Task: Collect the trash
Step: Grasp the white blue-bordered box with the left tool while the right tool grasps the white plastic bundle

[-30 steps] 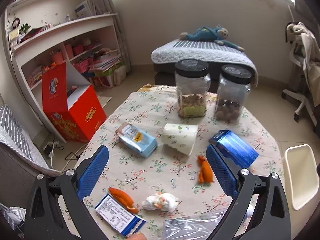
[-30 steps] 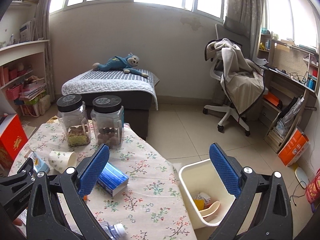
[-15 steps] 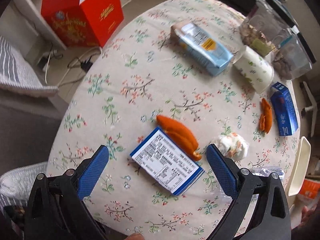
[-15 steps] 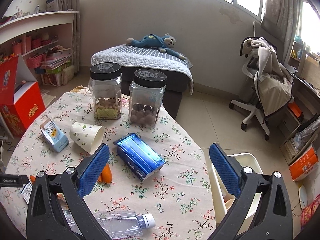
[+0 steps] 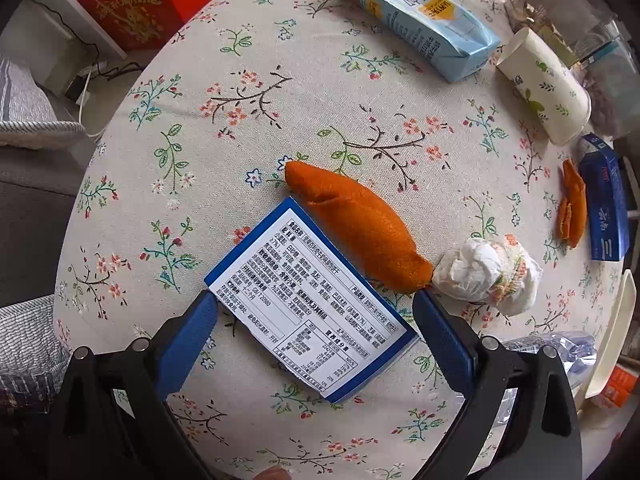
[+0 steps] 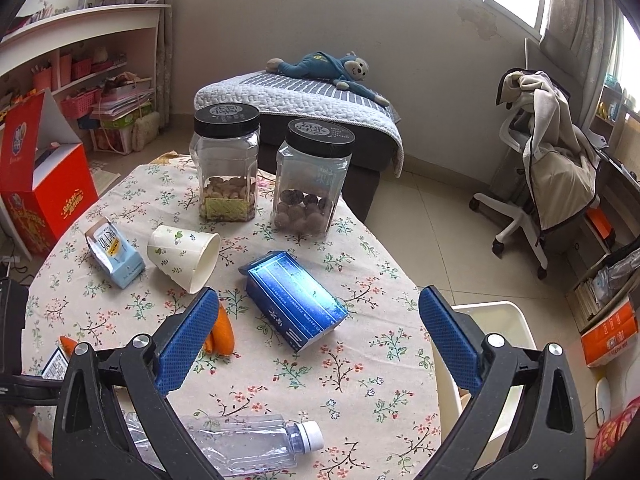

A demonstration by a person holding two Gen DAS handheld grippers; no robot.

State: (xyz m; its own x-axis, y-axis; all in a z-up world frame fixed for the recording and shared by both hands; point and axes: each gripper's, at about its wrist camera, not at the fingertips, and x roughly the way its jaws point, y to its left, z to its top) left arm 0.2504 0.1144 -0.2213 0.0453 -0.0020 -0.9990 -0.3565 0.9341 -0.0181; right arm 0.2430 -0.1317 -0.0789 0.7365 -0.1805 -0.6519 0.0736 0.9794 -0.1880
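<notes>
My left gripper (image 5: pixel 316 308) is open, low over a flat blue-and-white packet (image 5: pixel 310 300) that lies between its fingers on the flowered tablecloth. A big orange peel (image 5: pixel 356 226) rests against the packet's far edge, and a crumpled white tissue (image 5: pixel 490 270) lies to its right. Further right lies a smaller orange peel (image 5: pixel 570 210). My right gripper (image 6: pixel 318 318) is open above the table, over a dark blue box (image 6: pixel 294 298). An empty clear bottle (image 6: pixel 236 442) lies near the front edge. A tipped paper cup (image 6: pixel 184 252) and a light blue carton (image 6: pixel 114 252) lie to the left.
Two black-lidded jars (image 6: pixel 226 164) (image 6: pixel 312 178) stand at the table's far side. A white bin (image 6: pixel 496 344) stands on the floor just right of the table. A red box (image 6: pixel 38 196) sits on the floor to the left, an office chair (image 6: pixel 548 168) to the right.
My left gripper has tipped downward and come down close over the packet and big orange peel. My right gripper has swung left from the bin side to over the table.
</notes>
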